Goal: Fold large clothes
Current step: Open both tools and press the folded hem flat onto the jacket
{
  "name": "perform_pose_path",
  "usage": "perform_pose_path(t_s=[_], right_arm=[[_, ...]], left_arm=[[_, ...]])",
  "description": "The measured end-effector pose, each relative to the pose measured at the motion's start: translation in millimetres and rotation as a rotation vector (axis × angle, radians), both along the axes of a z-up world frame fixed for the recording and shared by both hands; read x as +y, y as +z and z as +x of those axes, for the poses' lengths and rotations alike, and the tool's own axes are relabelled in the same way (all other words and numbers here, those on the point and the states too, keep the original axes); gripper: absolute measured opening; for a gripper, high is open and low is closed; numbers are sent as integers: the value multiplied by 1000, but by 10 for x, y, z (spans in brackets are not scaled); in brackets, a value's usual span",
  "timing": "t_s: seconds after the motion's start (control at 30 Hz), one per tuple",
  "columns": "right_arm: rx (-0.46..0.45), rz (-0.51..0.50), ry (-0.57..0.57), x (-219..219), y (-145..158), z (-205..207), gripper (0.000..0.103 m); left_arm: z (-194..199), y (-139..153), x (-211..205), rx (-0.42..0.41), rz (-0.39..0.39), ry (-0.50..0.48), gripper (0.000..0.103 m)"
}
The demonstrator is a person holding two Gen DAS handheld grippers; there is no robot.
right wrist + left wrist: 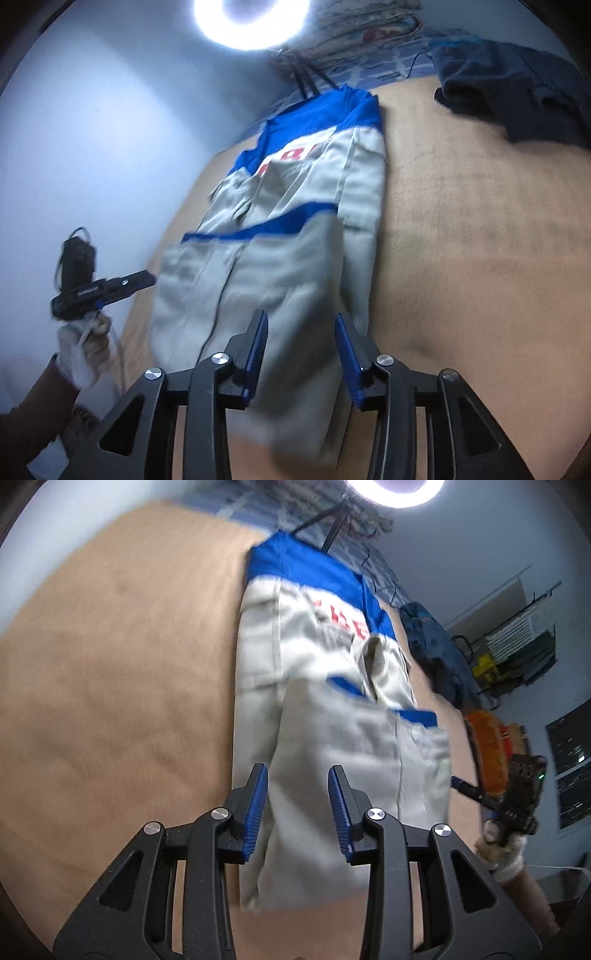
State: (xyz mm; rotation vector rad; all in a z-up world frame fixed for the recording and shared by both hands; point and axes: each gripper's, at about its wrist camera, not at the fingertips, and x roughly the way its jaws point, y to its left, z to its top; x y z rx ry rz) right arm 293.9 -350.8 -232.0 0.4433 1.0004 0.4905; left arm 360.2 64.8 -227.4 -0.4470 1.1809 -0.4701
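- The jacket [332, 709], grey-white with a blue yoke and red lettering, lay on the tan bed cover [110, 701] already narrowed into a long strip, both side panels folded in over the back, so I judged the next fold had to run along its length.
- My left gripper [297, 812] hung over the jacket's near hem with its fingers [258, 805] parted and nothing between them; the cloth showed beneath, not pinched.
- My right gripper [301, 354] was the same: fingers [347, 354] spread over the hem's other corner, released, gripping nothing.
- I took it that both hands were poised side by side at the near hem because that edge is what must be lifted and carried toward the blue yoke.
- From the right wrist view, my gloved left hand [86, 347] and its tool sat just off the jacket's left edge, beyond the bed cover's border.
- The jacket's left edge ran close to that border of the cover, so there was little spare room there; to the jacket's right the cover lay wide and bare, the safer side for any swing.
- Beyond the jacket's collar end stood the legs of a ring light [251, 22] and stacked bedding [369, 26], so the fold should stop short of them.
- A dark blue garment [517, 92] lay well apart, right of the jacket's far end, out of the way.
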Motion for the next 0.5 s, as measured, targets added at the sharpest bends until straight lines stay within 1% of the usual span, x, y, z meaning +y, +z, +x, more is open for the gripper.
perform_pose_path(t_s=[0.03, 0.1, 0.17, 0.2, 0.23, 0.27, 0.3, 0.33, 0.37, 0.4, 0.43, 0.5], right_arm=[[11, -7, 11, -14, -17, -56, 44], [38, -15, 35, 9, -94, -150, 43], [71, -11, 62, 83, -198, -220, 39], [72, -32, 69, 119, -219, -243, 29], [71, -70, 74, 178, -228, -260, 20], [64, -99, 75, 225, -210, -264, 15], [44, -125, 70, 258, -163, -271, 9], [31, -150, 67, 278, -129, -268, 5], [27, -194, 68, 304, -116, -256, 4], [42, -242, 65, 321, -152, -237, 2], [62, -276, 53, 329, -199, -207, 2], [99, -310, 41, 345, -270, -225, 3]], left_arm=[[-43, -68, 0, 27, -11, -8, 34], [-135, -191, -38, 66, 7, -28, 34], [-218, -269, -79, 67, 28, -35, 34], [-257, -267, -94, 62, 35, -30, 22], [-293, -244, -111, 59, 31, -33, 4], [-349, -192, -126, 46, 43, -23, 4], [-406, -145, -136, 17, 79, -10, 4], [-483, -103, -169, -20, 148, 0, 4], [-510, -123, -183, -29, 177, 4, 4], [-514, -178, -194, -23, 205, 7, 6], [-507, -225, -196, -15, 224, 7, 10], [-516, -175, -180, -39, 242, 13, 11]])
